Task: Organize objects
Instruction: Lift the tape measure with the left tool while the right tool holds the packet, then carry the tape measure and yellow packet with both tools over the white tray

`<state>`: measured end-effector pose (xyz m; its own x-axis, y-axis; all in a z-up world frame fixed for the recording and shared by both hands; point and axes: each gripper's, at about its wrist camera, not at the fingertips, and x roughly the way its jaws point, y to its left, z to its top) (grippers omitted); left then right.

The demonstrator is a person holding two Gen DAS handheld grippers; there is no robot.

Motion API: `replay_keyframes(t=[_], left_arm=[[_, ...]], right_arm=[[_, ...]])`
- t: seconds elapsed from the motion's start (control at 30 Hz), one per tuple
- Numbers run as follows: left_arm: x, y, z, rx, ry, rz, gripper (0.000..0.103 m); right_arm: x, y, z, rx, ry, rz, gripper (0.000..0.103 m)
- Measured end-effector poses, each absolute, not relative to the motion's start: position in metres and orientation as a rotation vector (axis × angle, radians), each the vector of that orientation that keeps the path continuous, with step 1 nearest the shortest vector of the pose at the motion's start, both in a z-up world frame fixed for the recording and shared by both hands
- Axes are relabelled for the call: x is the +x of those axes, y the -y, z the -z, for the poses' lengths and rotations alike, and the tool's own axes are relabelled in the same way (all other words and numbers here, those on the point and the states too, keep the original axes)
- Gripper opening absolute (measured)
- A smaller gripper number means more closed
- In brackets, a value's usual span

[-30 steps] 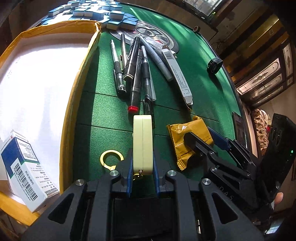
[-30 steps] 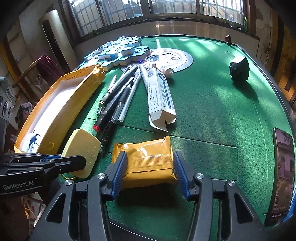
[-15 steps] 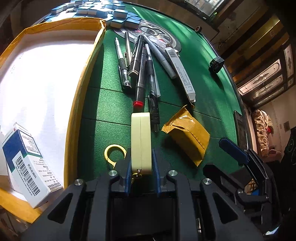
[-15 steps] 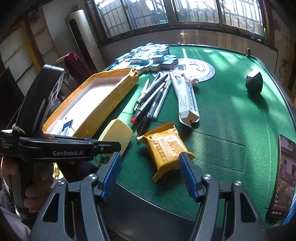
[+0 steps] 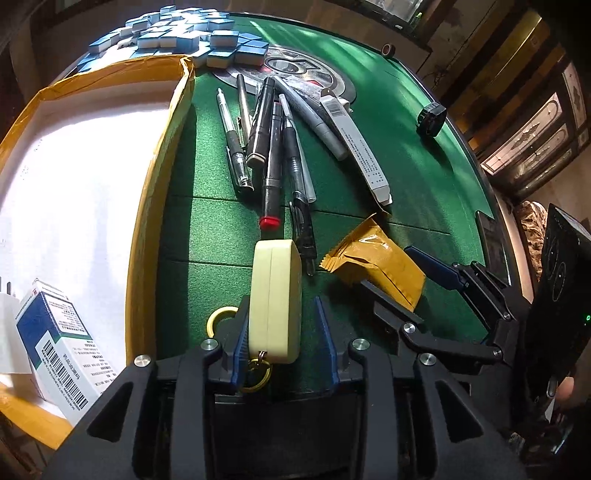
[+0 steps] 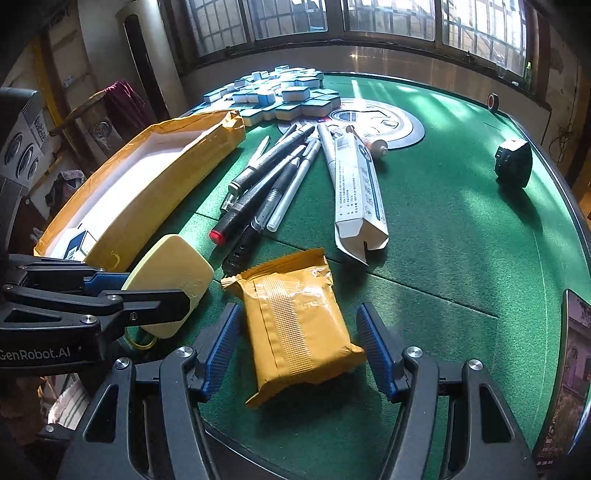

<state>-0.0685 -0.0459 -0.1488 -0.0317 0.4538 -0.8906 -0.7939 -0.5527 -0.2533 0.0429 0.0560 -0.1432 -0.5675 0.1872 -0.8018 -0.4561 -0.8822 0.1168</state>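
A cream flat case (image 5: 275, 295) with a yellow key ring (image 5: 218, 321) lies on the green felt table (image 5: 406, 147) between the fingers of my left gripper (image 5: 280, 306). Its jaws are opening: the left pad still touches the case and a gap shows at the right pad. The right wrist view shows the same case (image 6: 173, 273) in the left gripper (image 6: 155, 288). An orange packet (image 6: 299, 325) lies flat between the fingers of my right gripper (image 6: 298, 310). Those jaws are closing, with space on both sides of the packet (image 5: 376, 258).
Several pens (image 5: 269, 147) and a long white carton (image 5: 358, 144) lie fanned out ahead. A yellow-rimmed white tray (image 5: 147, 206) at the left holds a blue-and-white medicine box (image 5: 55, 343). Blue tiles (image 5: 177, 33) are heaped at the back, with a black round object (image 6: 513, 162) and a phone (image 6: 569, 369) at the right.
The left jaws have parted from the cream case, leaving a gap on its right side. The right jaws have widened, and the orange packet has turned and lies loose between them.
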Motion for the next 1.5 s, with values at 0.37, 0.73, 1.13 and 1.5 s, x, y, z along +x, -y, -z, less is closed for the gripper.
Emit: replay_keyframes(t=[0.37, 0.73, 1.13, 1.5], left_arm=[[-0.077, 0.042, 0.149, -1.309, -0.356, -1.751, 0.018], [-0.099, 0.059, 0.128, -1.350, -0.125, -1.663, 0.018], [-0.146, 0.118, 0.071, -1.270, 0.094, -1.743, 0.018], [-0.214, 0.160, 0.091, -1.323, 0.151, -1.943, 0.018]], right_arm=[[0.045, -0.058, 0.145, -1.216, -0.482, -2.446, 0.044], [0.047, -0.061, 0.125, -1.106, -0.590, -2.454, 0.039], [0.001, -0.029, 0.082, -0.996, -0.700, -2.650, 0.039], [-0.085, 0.013, 0.094, -1.190, -0.651, -2.718, 0.039]])
